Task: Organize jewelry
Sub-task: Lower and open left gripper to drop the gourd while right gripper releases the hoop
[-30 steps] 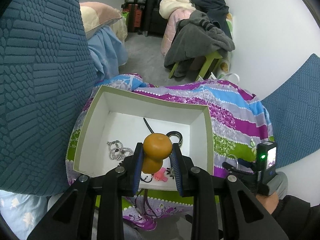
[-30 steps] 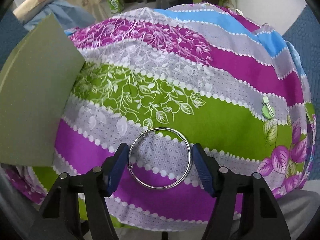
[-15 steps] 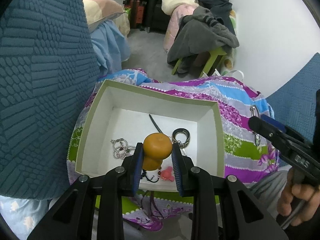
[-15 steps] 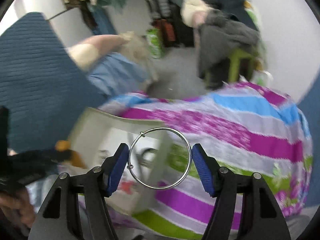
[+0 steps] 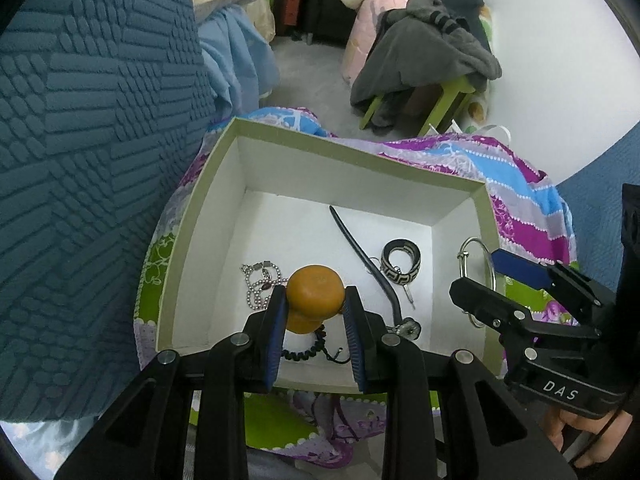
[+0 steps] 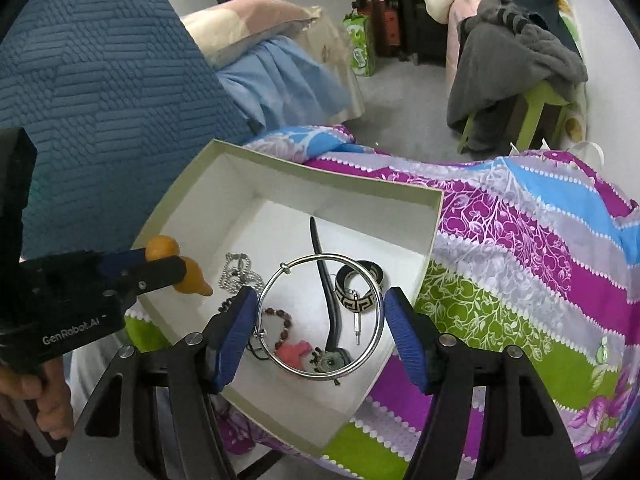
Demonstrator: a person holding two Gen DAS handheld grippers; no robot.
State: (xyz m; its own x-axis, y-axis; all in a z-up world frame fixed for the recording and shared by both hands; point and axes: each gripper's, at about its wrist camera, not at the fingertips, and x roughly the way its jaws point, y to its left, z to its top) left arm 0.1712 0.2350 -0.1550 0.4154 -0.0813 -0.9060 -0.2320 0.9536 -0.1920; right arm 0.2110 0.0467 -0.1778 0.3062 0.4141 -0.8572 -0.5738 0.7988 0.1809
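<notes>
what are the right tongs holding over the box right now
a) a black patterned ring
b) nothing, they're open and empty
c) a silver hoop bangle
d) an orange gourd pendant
c: the silver hoop bangle sits clamped between the right tongs, above the white box.

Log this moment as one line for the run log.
left claw: shut on orange gourd | right claw: shut on silver bangle | both over white box

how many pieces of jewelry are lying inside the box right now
5, possibly more hidden: silver ball chain at left, black patterned bangle at right, dark cord pendant in the middle, red bead string, pink charm near the front of the box.
</notes>
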